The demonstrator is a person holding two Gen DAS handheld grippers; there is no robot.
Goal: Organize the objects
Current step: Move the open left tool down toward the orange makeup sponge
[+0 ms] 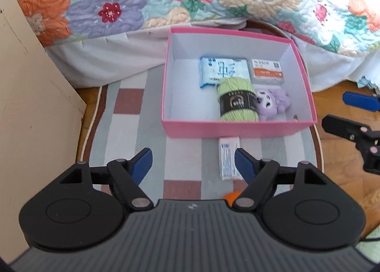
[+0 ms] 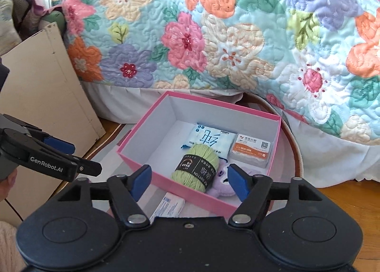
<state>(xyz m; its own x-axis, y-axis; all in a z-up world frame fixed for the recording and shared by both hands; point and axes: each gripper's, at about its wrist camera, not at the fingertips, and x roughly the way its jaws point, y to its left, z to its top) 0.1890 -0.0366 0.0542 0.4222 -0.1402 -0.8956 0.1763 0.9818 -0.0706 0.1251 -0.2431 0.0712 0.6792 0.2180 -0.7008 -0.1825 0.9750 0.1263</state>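
Now both my left gripper (image 1: 193,164) and right gripper (image 2: 188,183) hang apart, empty; next, the small white-and-blue carton (image 1: 229,161) at six o'clock of the pink cardboard box (image 1: 237,129).

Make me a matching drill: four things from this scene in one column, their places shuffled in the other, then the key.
1. yarn ball
2. tissue pack
3. plush toy
4. small white carton

A. outside the pink box, on the striped rug
B. box's near right corner
C. partly under the yarn
D. lying on the tissue pack's edge, beside the plush

Pairs: 1-D, 2-C, 3-B, 4-A
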